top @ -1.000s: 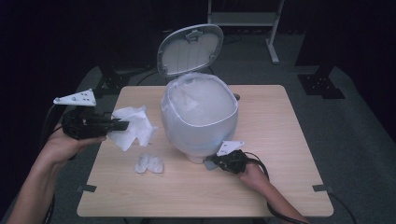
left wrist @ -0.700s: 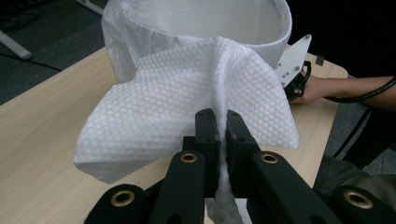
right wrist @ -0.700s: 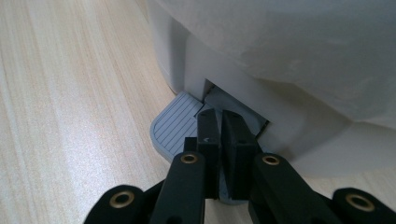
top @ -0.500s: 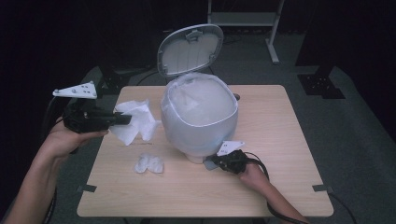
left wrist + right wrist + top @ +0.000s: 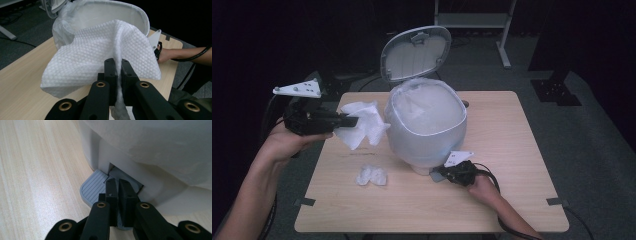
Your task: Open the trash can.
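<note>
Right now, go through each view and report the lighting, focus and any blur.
High view: the table is evenly lit, the room around it nearly black, everything a bit soft. Left gripper view: the paper towel shows its crisp dimpled weave, while the bin rim looks pale and washed out. Right gripper view: the pedal ridges are sharp, but the bin liner above looks soft and featureless.

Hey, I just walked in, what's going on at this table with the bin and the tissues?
A person is throwing paper towels into a white pedal bin on the table. The right tongs, shut, rest on the grey pedal at the bin's base, and the lid stands open. The left tongs are shut on a white paper towel, held above the table just left of the bin's bag-lined opening. A second crumpled tissue lies on the table in front.
</note>
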Demonstrator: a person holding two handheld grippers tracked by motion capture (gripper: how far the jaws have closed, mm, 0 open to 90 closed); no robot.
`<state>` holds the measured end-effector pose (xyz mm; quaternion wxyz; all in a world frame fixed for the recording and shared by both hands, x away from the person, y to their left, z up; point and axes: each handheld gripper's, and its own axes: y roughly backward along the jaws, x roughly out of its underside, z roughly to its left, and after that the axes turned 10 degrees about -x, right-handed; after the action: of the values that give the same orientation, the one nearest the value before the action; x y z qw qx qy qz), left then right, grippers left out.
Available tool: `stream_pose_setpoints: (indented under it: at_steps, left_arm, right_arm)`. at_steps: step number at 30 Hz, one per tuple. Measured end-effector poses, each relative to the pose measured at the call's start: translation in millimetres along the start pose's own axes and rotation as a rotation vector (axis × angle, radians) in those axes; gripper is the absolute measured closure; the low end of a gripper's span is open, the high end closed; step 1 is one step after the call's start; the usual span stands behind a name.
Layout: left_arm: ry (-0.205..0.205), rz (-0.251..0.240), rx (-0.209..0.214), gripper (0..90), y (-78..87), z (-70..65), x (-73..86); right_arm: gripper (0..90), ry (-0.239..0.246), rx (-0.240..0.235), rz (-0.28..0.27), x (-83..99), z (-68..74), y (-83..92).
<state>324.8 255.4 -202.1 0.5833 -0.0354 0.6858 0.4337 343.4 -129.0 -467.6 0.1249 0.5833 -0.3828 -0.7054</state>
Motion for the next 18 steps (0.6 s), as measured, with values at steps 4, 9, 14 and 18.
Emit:
stream_pose_setpoints:
  at_steps: [4, 9, 14, 18]
  left_arm:
    - [-0.007, 0.005, 0.001, 86.2, -1.0, -1.7, -5.1]
    - [-0.014, 0.006, 0.002, 86.2, -2.4, -4.1, -12.2]
    - [-0.023, 0.009, 0.002, 86.1, -3.4, -5.0, -18.0]
    - [-0.025, 0.012, 0.000, 86.1, -5.5, -3.5, -22.8]
  right_arm:
    - [85.8, 0.000, 0.001, 0.000, 0.0, 0.3, -0.1]
    - [85.8, 0.003, 0.002, -0.003, 0.4, 0.0, -0.1]
    - [85.8, 0.003, 0.002, -0.003, 0.5, 0.0, -0.1]
    - [85.8, 0.005, 0.002, -0.004, 0.5, 0.0, -0.1]
